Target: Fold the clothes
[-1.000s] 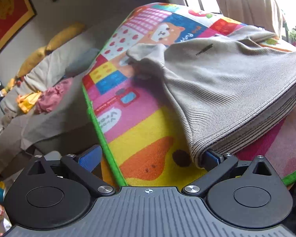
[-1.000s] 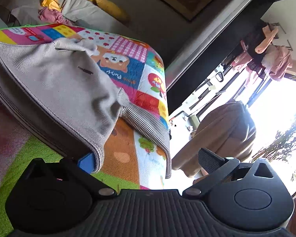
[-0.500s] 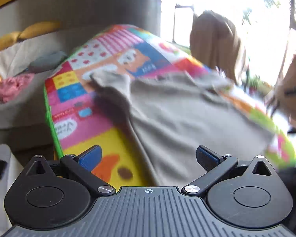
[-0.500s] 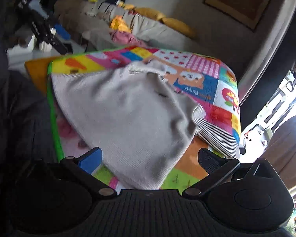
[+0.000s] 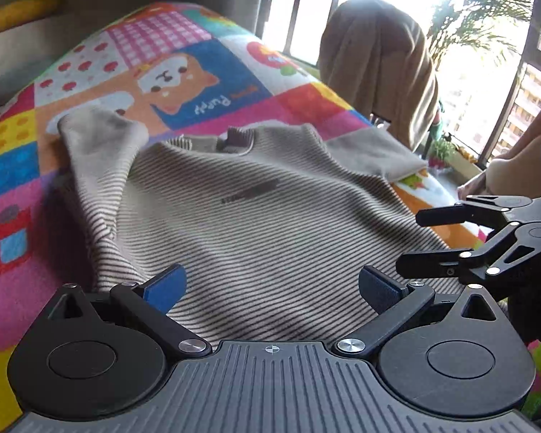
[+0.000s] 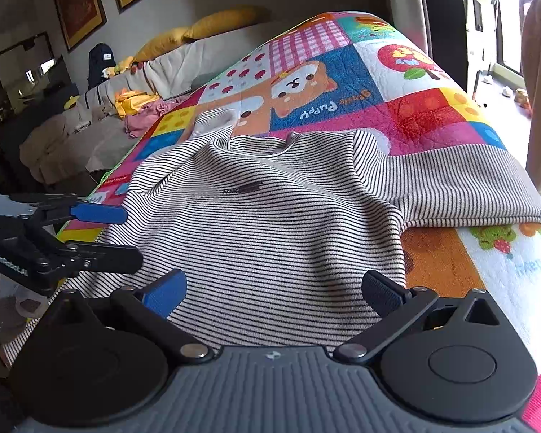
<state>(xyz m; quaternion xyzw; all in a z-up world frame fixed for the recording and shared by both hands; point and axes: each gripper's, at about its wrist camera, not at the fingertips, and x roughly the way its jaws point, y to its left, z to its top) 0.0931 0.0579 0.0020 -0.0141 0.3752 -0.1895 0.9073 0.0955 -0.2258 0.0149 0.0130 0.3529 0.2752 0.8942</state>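
Observation:
A grey-and-white striped sweater [image 5: 256, 223] lies front-up on the colourful play mat [image 5: 198, 83], collar at the far side, hem towards me. Its left sleeve [image 5: 97, 137] is bunched up; the other sleeve [image 6: 451, 187] stretches out to the right edge. My left gripper [image 5: 270, 285] hovers open over the hem with nothing between its fingers. My right gripper [image 6: 274, 288] is open too, also over the hem part of the sweater [image 6: 270, 223]. Each shows in the other's view: the right gripper [image 5: 411, 241] at the right hem corner, the left gripper [image 6: 126, 232] at the left one.
The play mat [image 6: 342, 83] covers a raised surface. A sofa with yellow cushions [image 6: 220, 21] and a pile of pink and yellow clothes [image 6: 144, 108] stands beyond the left side. A brown cloth [image 5: 378, 72] hangs over something by the bright window. A person's arm [image 5: 523, 137] shows at right.
The sweater hung lifted from both grippers' fingers a second ago; now it lies spread flat on the mat. Both grippers have let go and drawn back to the hem side.

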